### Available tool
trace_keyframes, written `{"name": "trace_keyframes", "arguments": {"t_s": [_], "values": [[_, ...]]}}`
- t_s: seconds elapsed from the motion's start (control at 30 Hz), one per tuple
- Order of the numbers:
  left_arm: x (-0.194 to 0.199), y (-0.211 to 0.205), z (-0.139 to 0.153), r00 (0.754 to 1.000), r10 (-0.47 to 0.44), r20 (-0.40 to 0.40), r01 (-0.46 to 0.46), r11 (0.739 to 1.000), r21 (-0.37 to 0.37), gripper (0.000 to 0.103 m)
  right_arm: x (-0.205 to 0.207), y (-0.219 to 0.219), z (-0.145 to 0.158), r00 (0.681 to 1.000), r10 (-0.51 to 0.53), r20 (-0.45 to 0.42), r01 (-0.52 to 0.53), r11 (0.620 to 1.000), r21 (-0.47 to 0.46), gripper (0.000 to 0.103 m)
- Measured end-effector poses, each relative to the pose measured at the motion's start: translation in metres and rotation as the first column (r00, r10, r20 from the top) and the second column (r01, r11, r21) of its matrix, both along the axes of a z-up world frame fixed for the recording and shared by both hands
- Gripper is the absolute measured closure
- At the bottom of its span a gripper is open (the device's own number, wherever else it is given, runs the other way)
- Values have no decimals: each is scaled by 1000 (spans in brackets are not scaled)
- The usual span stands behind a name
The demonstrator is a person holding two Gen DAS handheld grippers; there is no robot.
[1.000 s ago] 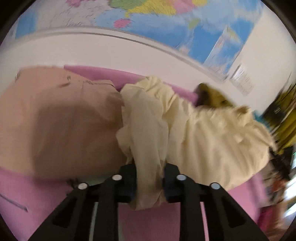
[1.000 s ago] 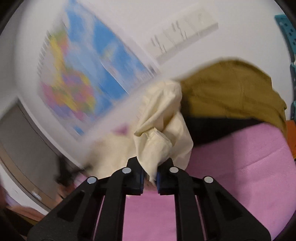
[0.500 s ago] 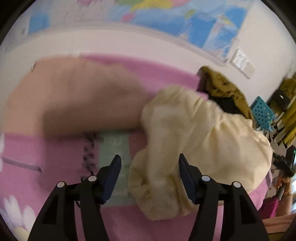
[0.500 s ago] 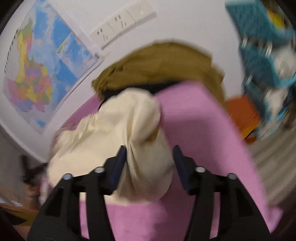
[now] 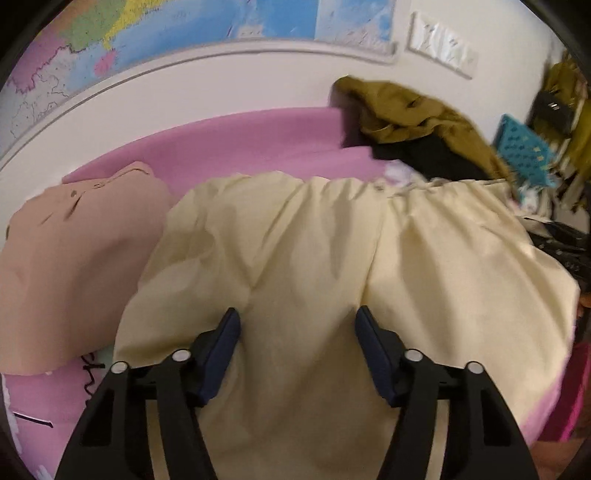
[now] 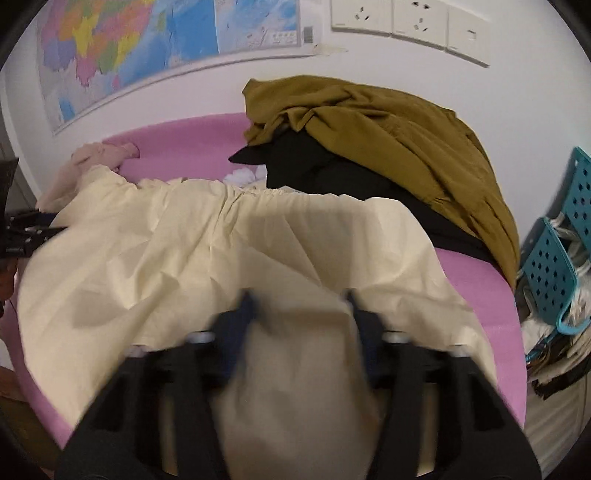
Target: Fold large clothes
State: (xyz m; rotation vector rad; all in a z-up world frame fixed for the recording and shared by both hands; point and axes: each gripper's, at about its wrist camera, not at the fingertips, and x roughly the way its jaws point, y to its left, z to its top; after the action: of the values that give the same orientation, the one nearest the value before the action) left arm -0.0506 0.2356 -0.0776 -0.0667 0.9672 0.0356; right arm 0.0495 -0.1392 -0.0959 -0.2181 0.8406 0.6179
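- The left claw stands with its two fingers well apart over the cream garment; the cloth lies in the gap between them, but the blue pads do not press on it.
- Its jaws have just narrowed a little, with cloth between them and no grip.
- The right claw is blurred; its fingers stand apart with a hump of the cream garment bulging up between them.
- Its jaws have just been closing. Whether the pads touch the cloth I cannot tell through the blur; no clamped fold shows.
- The cream garment is spread wide and flat on the pink bed, running outward from both claws, its gathered hem on the far side.
- Left of the cream garment, in the left wrist view, lies a tan garment, its edge tucked under the cream one.
- Beyond the cream garment's far right corner sits a heap of clothes: an olive garment on top of a black garment.
- Right of the cream garment, off the bed, stands a teal basket with holes.
- Behind the cream garment, on the wall, hangs a map with a row of sockets beside it.
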Motion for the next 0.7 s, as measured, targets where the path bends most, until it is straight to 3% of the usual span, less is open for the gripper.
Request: {"name": "trace_keyframes", "arguments": {"t_s": [0.03,0.1,0.2,0.27,0.37,0.43,0.63,0.7], "values": [[3,1,-2,1000,11,0,-11,1000,-5,46,1,2,2,1000,7,-1,-7,1000,11,87],[9,4,-2,999,37,7,-37,999,-16,53,3,0,12,999,-20,41,19,999,31,95],[13,14,0,996,81,20,-80,996,-46,56,5,-16,41,988,-102,117,79,980,185,96],[14,17,0,993,109,41,-106,993,-57,55,12,-12,34,989,-108,98,89,980,179,96],[15,15,-9,989,138,45,-137,990,-37,52,27,6,-3,997,-81,-6,81,995,50,87],[13,9,-10,990,128,56,-128,992,-5,52,27,5,-7,996,-93,-13,93,994,50,80],[-1,-1,-3,990,106,96,-109,994,27,44,6,-19,24,991,-132,25,124,970,207,55],[-9,-5,2,986,114,120,-119,992,36,39,-4,-23,34,994,-108,32,96,959,267,53]]}}
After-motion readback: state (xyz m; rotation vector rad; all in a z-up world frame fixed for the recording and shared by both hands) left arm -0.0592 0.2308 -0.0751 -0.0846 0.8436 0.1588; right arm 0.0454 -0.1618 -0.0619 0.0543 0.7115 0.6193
